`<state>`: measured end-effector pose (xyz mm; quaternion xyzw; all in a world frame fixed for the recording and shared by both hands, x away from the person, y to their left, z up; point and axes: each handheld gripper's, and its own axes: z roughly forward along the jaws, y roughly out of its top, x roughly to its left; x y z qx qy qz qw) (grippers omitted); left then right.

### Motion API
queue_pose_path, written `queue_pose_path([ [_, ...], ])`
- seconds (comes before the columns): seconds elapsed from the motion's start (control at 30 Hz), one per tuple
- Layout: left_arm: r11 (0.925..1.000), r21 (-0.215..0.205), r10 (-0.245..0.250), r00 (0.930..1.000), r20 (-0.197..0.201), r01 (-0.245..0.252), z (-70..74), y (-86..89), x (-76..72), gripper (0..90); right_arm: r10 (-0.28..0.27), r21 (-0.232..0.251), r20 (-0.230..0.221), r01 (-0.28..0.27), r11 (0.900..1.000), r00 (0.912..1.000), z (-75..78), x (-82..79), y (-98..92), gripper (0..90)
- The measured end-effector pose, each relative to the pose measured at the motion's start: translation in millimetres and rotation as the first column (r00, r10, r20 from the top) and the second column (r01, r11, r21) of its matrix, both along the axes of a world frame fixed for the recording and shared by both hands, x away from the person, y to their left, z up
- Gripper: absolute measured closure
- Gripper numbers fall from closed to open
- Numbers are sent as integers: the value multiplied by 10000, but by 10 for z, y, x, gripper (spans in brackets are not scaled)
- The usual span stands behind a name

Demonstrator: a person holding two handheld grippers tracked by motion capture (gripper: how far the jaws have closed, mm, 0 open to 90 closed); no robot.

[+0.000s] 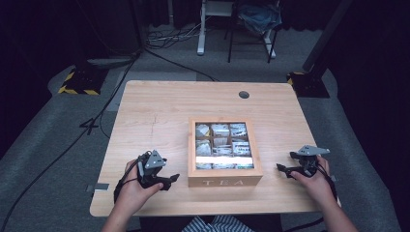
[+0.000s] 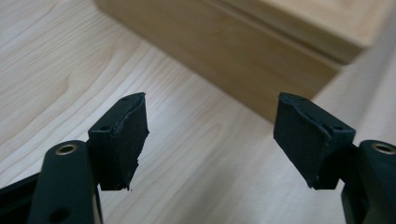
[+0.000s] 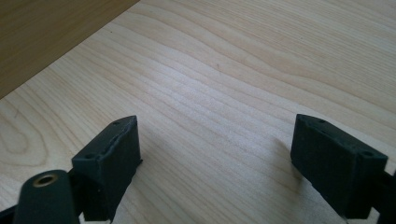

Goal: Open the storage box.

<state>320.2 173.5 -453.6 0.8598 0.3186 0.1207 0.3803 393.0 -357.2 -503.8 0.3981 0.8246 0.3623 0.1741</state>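
A wooden box point(image 1: 225, 181) lettered TEA stands in the middle of the table, and tea bags point(image 1: 222, 145) lie in its compartments. My left gripper point(image 1: 172, 180) is held just left of the box's front corner, jaws pointing at it. In the left gripper view my left gripper point(image 2: 210, 140) is open with nothing between its pads, and the box point(image 2: 261, 56) is close ahead. My right gripper point(image 1: 283, 169) rests to the right of the box, aimed toward it. In the right gripper view my right gripper point(image 3: 215, 163) stands open over bare wood, with the box's side point(image 3: 42, 37) at the top left.
The light wooden table point(image 1: 159, 111) has a round cable hole point(image 1: 244, 94) at its back right. Beyond it on the grey floor are cables point(image 1: 164, 53), a white desk leg point(image 1: 200, 29) and a chair point(image 1: 251, 29). Yellow-black striped stand bases point(image 1: 80, 82) sit at the back corners.
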Motion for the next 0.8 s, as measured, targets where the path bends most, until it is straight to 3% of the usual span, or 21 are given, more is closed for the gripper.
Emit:
queue_pose_path([
  [0.13, 9977, -291, -614, 9981, -90, 611, 48, -61, -71, 298, 2, 1, -1, -2, 10000, 10000, 0, 0, 0, 159],
  [0.17, 9956, -374, -867, 9959, -246, 857, 61, -84, -91, 352, -1, -3, 4, 1, 10000, 10000, 0, 0, 0, 159],
  [0.27, 9929, -385, -1136, 9931, -309, 1124, 65, -105, -104, 389, -1, -4, 4, 1, 10000, 10000, 0, 0, 0, 159],
  [0.47, 9851, -696, -1614, 9851, -590, 1572, 65, -180, -123, 567, -1, -3, 4, 1, 10000, 10000, 0, 0, -1, 159],
  [0.67, 9817, -856, -1752, 9830, -543, 1702, 20, -250, -116, 701, -5, 0, 5, 5, 10000, 10000, 0, 0, 0, 160],
  [0.8, 9848, -740, -1605, 9859, -469, 1568, 18, -255, -112, 741, -10, 6, 3, 10, 10000, 10000, 0, 0, 0, 160],
])
